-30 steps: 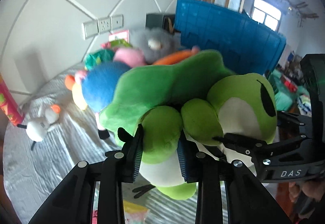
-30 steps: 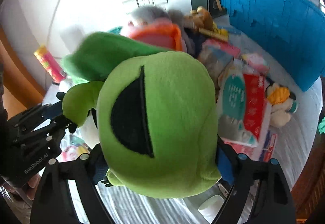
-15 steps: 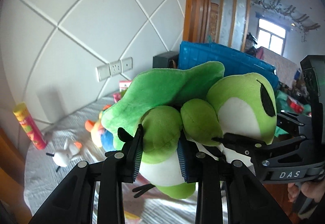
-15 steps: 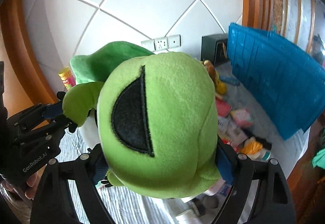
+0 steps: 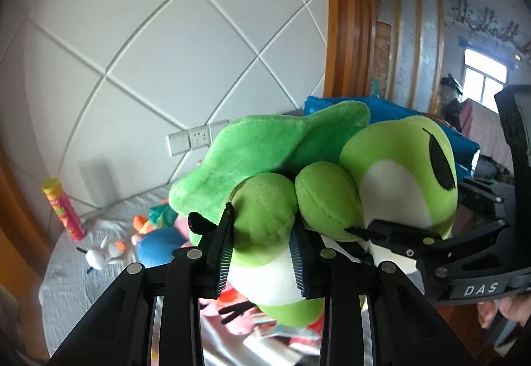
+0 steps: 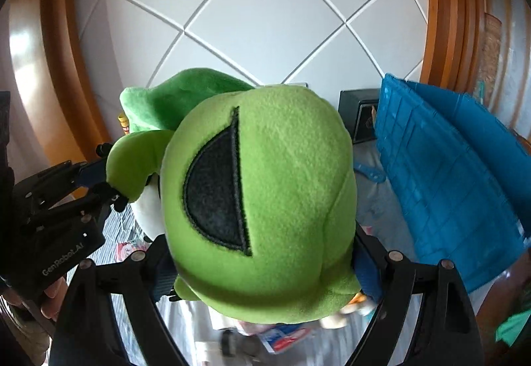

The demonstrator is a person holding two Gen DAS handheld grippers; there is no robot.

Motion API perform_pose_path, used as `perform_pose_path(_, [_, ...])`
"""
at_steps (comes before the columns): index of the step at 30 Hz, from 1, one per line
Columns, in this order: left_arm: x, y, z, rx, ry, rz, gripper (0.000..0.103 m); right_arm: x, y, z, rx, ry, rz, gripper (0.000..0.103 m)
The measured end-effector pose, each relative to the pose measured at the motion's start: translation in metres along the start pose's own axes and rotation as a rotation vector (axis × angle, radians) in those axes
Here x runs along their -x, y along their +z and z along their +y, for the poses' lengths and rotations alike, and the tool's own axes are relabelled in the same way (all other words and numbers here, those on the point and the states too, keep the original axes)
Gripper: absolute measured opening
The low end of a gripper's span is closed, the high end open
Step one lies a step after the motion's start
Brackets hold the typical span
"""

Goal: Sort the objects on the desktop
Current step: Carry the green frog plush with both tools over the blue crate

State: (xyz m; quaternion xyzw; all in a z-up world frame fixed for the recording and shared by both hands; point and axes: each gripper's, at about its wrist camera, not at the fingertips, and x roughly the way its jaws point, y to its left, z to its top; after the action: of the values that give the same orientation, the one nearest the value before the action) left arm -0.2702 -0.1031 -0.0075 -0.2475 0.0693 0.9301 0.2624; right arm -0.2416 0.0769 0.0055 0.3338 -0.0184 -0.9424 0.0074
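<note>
Here the left claw was clamped narrow on one limb of the green plush frog, the pads pressing in from both sides. Just to its right, the right claw stood wide around the frog's head, its blue pads tight against either side, so the toy hung between the two claws, clear of the surface below.

Under and beyond the left claw lay the clutter left to sort: a blue plush, a small white toy with orange parts off to the left of it, and a yellow and red tube standing farther left by the wall. Directly under the frog lay packets and pink things, too blurred to name. All of it sat on a grey striped cloth; whether a worktop or a bed lay beneath could not be told.

Farther out, to the right of the right claw, a blue crate leaned on its side, with a dark box behind it against the white panelled wall.

Judging by the heap, the sorting looked barely begun: one toy was in hand and not yet set down, and the rest lay unsorted.
</note>
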Motion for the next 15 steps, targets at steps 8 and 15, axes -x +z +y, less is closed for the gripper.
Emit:
perform_pose_path(8, [-0.027, 0.066, -0.09, -0.062, 0.012, -0.059, 0.031, 0.023, 0.037, -0.103, -0.023, 0.008, -0.066, 0.087])
perform_pose_path(15, [-0.08, 0.141, -0.173, -0.076, -0.084, -0.112, 0.032, 0.046, 0.084, -0.201, -0.053, -0.09, -0.12, 0.087])
